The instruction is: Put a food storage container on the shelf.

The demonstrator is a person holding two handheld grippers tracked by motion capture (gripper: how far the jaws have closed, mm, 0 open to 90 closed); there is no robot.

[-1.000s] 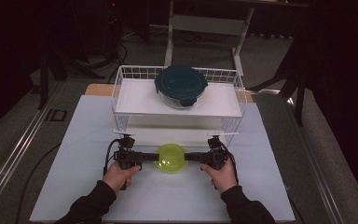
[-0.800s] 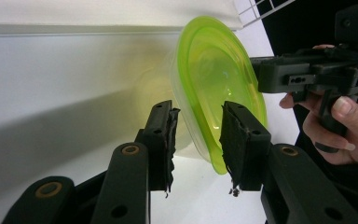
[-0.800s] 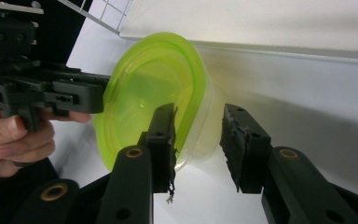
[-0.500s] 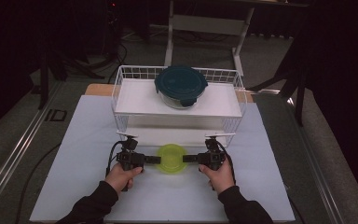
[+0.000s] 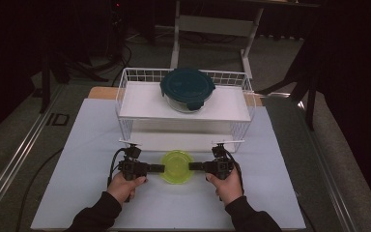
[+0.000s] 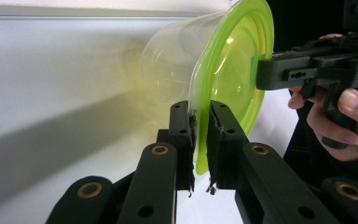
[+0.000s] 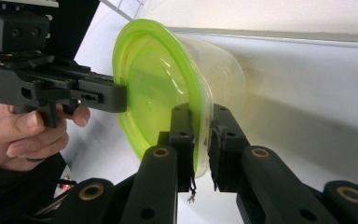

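Container with green lid on counter just before wire rack, lid rim pinched from both sides, left gripper and right gripper fingers just closing onto it, teal-lidded bowl on rack shelf behind.

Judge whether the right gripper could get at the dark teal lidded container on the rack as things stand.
Probably not yet: the right gripper is shut on the green lid, as is the left gripper. The teal container sits uncovered on the wire rack, otherwise unobstructed.
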